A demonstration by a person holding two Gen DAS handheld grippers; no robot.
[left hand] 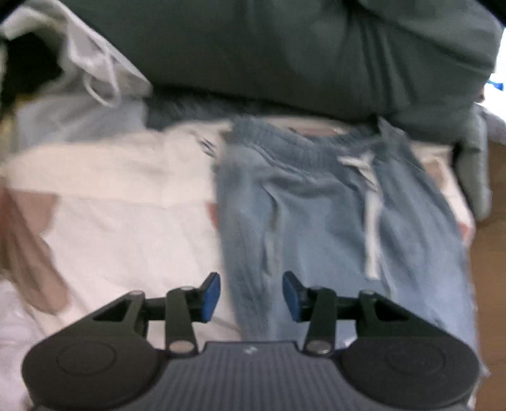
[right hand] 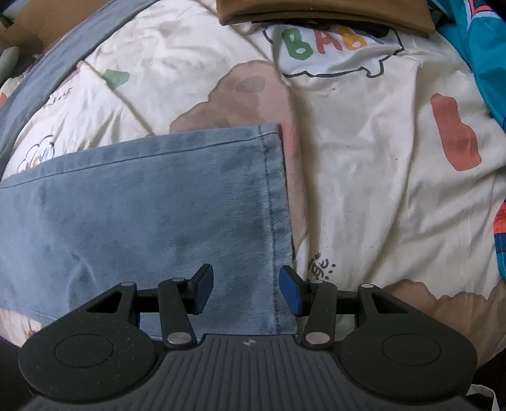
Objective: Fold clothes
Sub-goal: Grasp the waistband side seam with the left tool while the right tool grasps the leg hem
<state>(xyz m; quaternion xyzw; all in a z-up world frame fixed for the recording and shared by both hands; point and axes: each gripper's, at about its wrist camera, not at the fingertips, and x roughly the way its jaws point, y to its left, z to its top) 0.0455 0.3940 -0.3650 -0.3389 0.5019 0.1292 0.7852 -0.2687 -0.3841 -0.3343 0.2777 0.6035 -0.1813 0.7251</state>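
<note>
Light blue jeans (left hand: 332, 205) are laid flat on a printed cream bedsheet (right hand: 363, 158). Left gripper (left hand: 251, 295) is held over the jeans below the drawstring waistband (left hand: 303, 139), jaws spread, nothing pinched. Right gripper (right hand: 246, 291) is held over the jeans' hemmed leg end (right hand: 272, 196), jaws likewise spread and empty. A folded brown garment (right hand: 325, 12) is seen beyond the hem.

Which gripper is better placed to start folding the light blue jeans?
Probably the right gripper: its open jaws straddle the hem corner of the light blue denim jeans. The left gripper sits mid-garment, below the waistband.
</note>
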